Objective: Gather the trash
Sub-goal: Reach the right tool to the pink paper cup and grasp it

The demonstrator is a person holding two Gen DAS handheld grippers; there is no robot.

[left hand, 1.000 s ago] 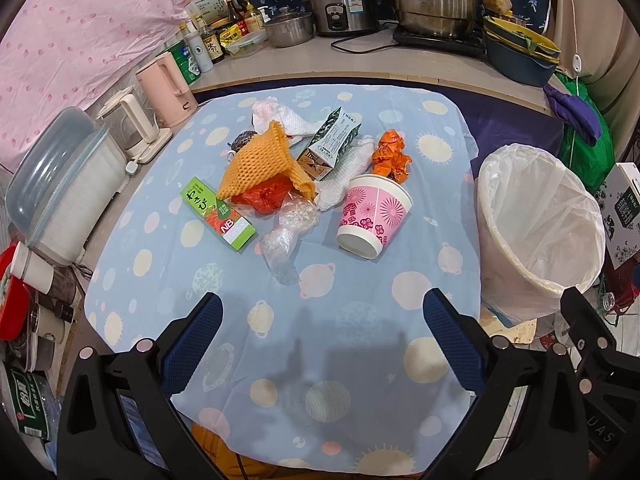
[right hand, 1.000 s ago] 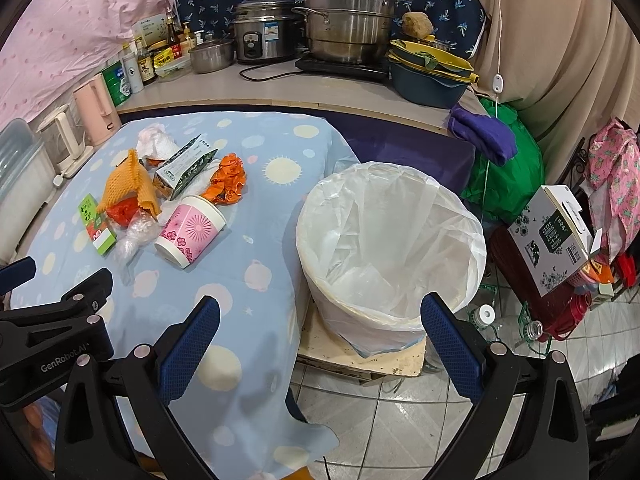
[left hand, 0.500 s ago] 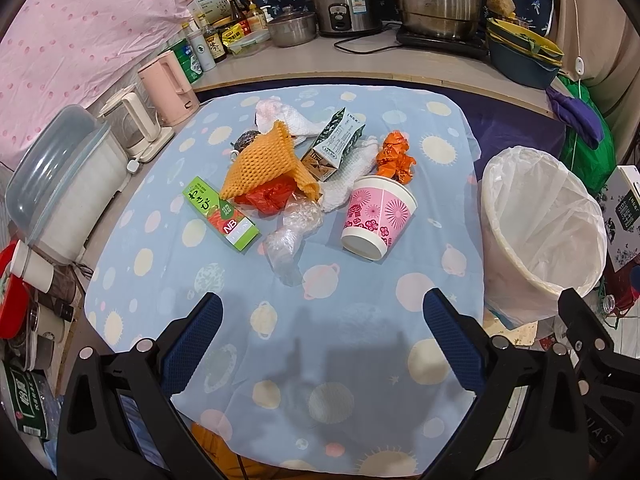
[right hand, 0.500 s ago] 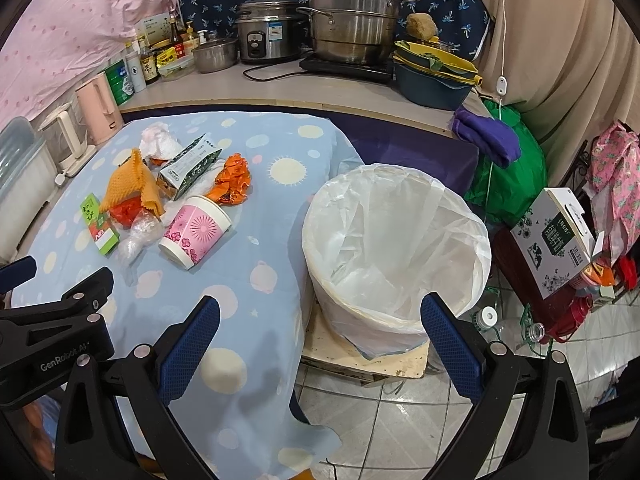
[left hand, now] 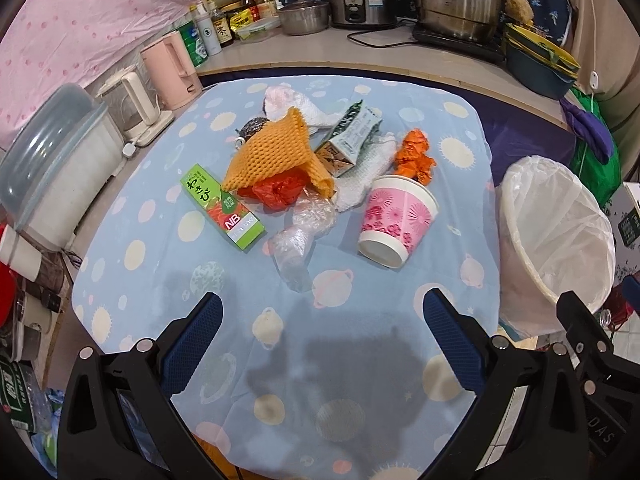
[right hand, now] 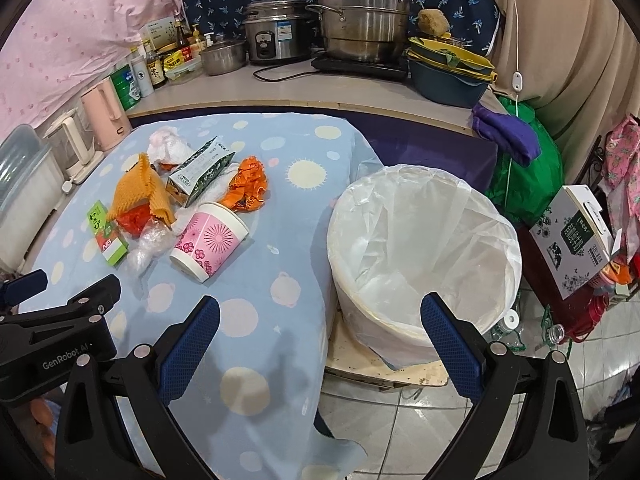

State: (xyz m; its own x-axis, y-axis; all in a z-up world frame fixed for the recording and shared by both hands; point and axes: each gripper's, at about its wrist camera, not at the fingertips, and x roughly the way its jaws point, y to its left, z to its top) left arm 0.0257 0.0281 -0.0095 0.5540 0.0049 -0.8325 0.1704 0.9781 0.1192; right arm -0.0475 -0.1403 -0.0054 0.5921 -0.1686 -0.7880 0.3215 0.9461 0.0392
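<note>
- Left wrist view is showing the left gripper (left hand: 322,316) hovering over the near edge of the table (left hand: 280,380), its blue-padded jaws spread wide and holding nothing.
- Trash is lying in a loose pile toward the middle and far edge of the table.
- A pink flowered paper cup (left hand: 394,222) is lying on its side, its base turned toward the near edge.
- A green box (left hand: 222,206) is lying flat at the left of the pile, beside a clear crumpled plastic wrap (left hand: 302,228).
- An orange foam net (left hand: 276,150) is draping over a red plastic scrap (left hand: 280,192), with a torn milk carton (left hand: 348,140) and an orange wrapper (left hand: 416,158) beside them.
- The right gripper (right hand: 320,322) is hanging over the table's right edge, jaws released and empty.
- A white bin (right hand: 424,256) lined with a clear bag is standing on the floor just beside that right edge.
</note>
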